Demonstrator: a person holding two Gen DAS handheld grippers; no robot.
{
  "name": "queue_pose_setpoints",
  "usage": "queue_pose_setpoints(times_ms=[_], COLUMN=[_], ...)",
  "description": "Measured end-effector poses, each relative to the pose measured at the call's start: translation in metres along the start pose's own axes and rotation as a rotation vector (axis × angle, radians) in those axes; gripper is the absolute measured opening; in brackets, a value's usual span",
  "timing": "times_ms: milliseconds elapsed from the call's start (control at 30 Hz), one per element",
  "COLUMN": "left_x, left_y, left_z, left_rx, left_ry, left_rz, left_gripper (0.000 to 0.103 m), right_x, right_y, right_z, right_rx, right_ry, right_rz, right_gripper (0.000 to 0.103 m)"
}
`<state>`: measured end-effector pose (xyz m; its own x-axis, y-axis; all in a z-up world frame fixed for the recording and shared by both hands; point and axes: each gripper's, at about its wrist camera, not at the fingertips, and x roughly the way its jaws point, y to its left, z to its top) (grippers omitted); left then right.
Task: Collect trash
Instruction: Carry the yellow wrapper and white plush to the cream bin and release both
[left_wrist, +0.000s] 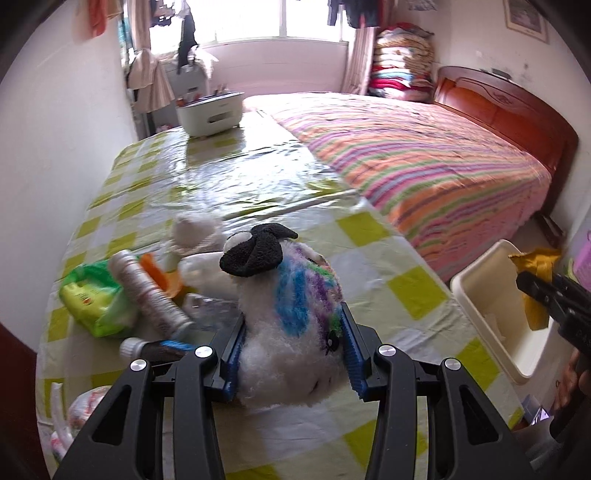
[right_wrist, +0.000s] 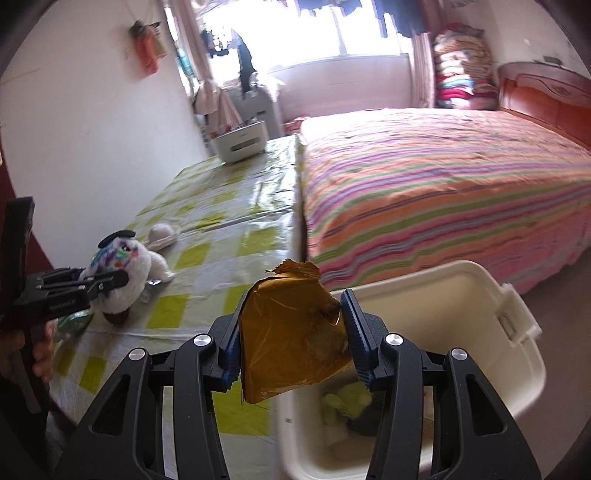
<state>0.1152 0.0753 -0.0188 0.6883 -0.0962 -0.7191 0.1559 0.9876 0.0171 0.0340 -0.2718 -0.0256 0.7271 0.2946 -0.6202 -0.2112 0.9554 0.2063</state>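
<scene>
My left gripper (left_wrist: 293, 343) is shut on a white plush toy (left_wrist: 288, 317) with blue and purple patches and a black ear, held just above the checked tablecloth (left_wrist: 388, 288). From the right wrist view the same toy (right_wrist: 122, 269) sits in the left gripper (right_wrist: 107, 282) at the far left. My right gripper (right_wrist: 293, 332) is shut on a crumpled gold-brown wrapper (right_wrist: 291, 343), held above the near edge of a cream plastic bin (right_wrist: 509, 369). The bin (left_wrist: 480, 291) holds some pale green and white scraps. The wrapper (left_wrist: 535, 280) and right gripper (left_wrist: 550, 295) show at the left view's right edge.
Beside the toy lie a green wipes pack (left_wrist: 92, 302), a silver tube (left_wrist: 147, 291), an orange piece (left_wrist: 159, 273) and a white ball-like item (left_wrist: 192, 229). A white organiser box (left_wrist: 210, 112) stands at the table's far end. A striped bed (left_wrist: 424, 162) runs along the right.
</scene>
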Motion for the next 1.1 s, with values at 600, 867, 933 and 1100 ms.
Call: queue_pose_setpoints(times_ms=[600, 867, 933, 1100], left_x=[0.012, 0.010, 0.010, 0.010], left_y=[-0.105, -0.125, -0.129, -0.140], left_z=[0.004, 0.006, 0.007, 0.007], left_rx=[0.126, 0.137, 0.135, 0.134], left_ry=[0.005, 0.003, 0.004, 0.004], left_rz=[-0.148, -0.192, -0.204, -0.239], left_gripper=[0.043, 0.043, 0.043, 0.043], right_x=[-0.007, -0.009, -0.016, -0.037], right_y=[-0.057, -0.073, -0.077, -0.099], right_z=[-0.007, -0.006, -0.007, -0.009], right_rx=[0.171, 0.238, 0.273, 0.389], right_ry=[-0.022, -0.042, -0.070, -0.160], right_rz=[-0.187, -0.236, -0.240, -0.243], right_gripper=[0.047, 0.064, 0.072, 0.072])
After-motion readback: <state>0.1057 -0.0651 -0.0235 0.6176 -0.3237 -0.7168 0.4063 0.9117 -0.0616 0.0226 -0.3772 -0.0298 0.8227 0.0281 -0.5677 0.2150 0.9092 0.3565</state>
